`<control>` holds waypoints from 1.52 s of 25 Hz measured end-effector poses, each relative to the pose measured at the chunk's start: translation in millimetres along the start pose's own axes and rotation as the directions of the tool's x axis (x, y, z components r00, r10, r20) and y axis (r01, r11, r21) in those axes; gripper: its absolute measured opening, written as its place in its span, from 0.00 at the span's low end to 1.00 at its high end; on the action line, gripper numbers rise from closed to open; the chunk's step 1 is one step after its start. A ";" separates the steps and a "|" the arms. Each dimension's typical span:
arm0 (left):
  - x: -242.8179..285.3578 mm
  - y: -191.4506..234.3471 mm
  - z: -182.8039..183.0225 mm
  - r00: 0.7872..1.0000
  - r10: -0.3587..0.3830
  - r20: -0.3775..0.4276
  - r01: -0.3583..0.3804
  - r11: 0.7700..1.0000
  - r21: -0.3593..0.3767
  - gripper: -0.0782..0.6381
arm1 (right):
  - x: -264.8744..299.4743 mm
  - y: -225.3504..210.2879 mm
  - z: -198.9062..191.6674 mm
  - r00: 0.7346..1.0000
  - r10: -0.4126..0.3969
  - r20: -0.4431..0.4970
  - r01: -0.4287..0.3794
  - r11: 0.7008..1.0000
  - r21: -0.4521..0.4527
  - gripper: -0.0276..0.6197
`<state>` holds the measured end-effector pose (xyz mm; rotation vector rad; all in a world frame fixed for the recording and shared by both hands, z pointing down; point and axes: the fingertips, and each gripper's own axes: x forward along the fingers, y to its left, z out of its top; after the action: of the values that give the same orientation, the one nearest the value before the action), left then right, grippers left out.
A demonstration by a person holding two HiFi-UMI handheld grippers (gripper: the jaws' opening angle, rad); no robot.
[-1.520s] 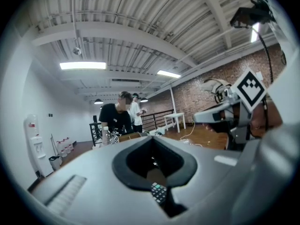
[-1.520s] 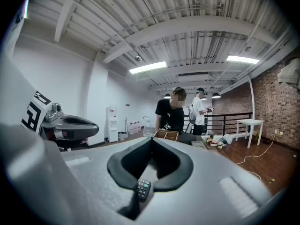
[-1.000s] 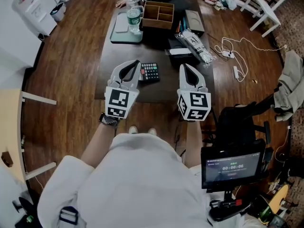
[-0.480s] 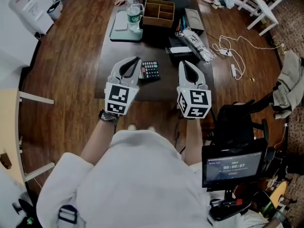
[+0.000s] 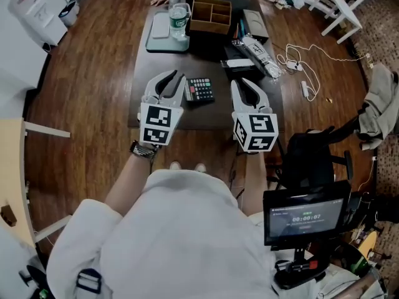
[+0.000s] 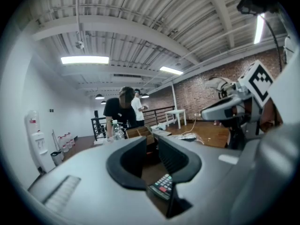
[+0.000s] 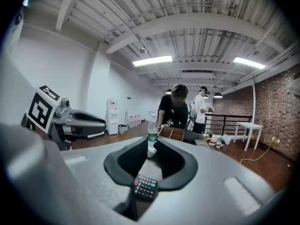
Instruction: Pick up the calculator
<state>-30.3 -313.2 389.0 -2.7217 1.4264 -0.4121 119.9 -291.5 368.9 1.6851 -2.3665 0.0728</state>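
Note:
A small black calculator (image 5: 200,90) with coloured keys lies flat on the dark table (image 5: 187,114), near its front edge. My left gripper (image 5: 178,75) hovers just left of it and my right gripper (image 5: 239,82) just right of it. Both point toward the far end of the table. Each gripper's jaws are opening, with a narrow gap and nothing between them. In the left gripper view the calculator (image 6: 162,185) shows low between the jaws of the left gripper (image 6: 151,144). The right gripper view shows the calculator (image 7: 146,187) below the right gripper (image 7: 151,147).
Farther along the table stand a water bottle (image 5: 178,18) on a pale tray (image 5: 163,35), a wooden compartment box (image 5: 210,15) and wrapped packages (image 5: 255,55). A person (image 6: 119,114) stands at the far end. Cables (image 5: 299,64) lie on the floor at the right; a monitor (image 5: 302,217) sits near me.
Both grippers' jaws have parted from shut to a narrow gap. Both hands have moved a little forward along the table, beside the calculator, which has not moved.

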 end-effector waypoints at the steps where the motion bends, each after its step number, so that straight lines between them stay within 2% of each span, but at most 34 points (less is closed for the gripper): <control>1: 0.6 4.4 -4.2 1.000 0.010 -0.020 -0.010 1.000 -0.013 0.24 | 0.8 3.3 -1.1 1.000 0.011 -0.007 -0.011 1.000 0.009 0.14; 4: 4.3 10.7 -18.4 0.997 -0.002 -0.074 -0.001 0.999 -0.049 0.31 | 6.7 15.2 -7.3 0.997 0.065 -0.049 -0.064 0.998 0.021 0.19; 8: 11.7 7.5 -40.8 0.991 -0.050 -0.126 0.036 0.994 -0.108 0.31 | 18.3 22.7 -17.7 0.990 0.088 -0.114 -0.089 0.996 -0.006 0.20; 12: 23.7 2.2 -68.6 0.978 -0.081 -0.191 0.046 0.983 -0.180 0.31 | 32.1 24.8 -34.1 0.979 0.125 -0.161 -0.123 0.992 0.019 0.20; 21: 59.4 4.4 -114.8 0.952 -0.067 -0.299 -0.030 0.951 -0.307 0.34 | 75.9 16.6 -76.4 0.924 0.254 -0.287 -0.239 0.967 0.090 0.23; 26: 80.3 -0.5 -139.6 0.936 -0.062 -0.346 -0.090 0.909 -0.407 0.34 | 102.1 4.4 -100.6 0.888 0.300 -0.348 -0.276 0.954 0.116 0.23; 33: 100.1 -10.7 -180.0 0.898 -0.090 -0.430 -0.149 0.859 -0.489 0.34 | 132.6 2.0 -137.0 0.838 0.350 -0.419 -0.308 0.937 0.165 0.23; 38: 112.4 -13.7 -202.2 0.878 -0.105 -0.467 -0.191 0.819 -0.542 0.34 | 145.4 -0.1 -166.9 0.807 0.352 -0.474 -0.279 0.935 0.218 0.23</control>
<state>-9.4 -379.2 610.1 -3.1895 2.0236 -0.8259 102.0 -396.8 562.7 1.1071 -2.2258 0.6705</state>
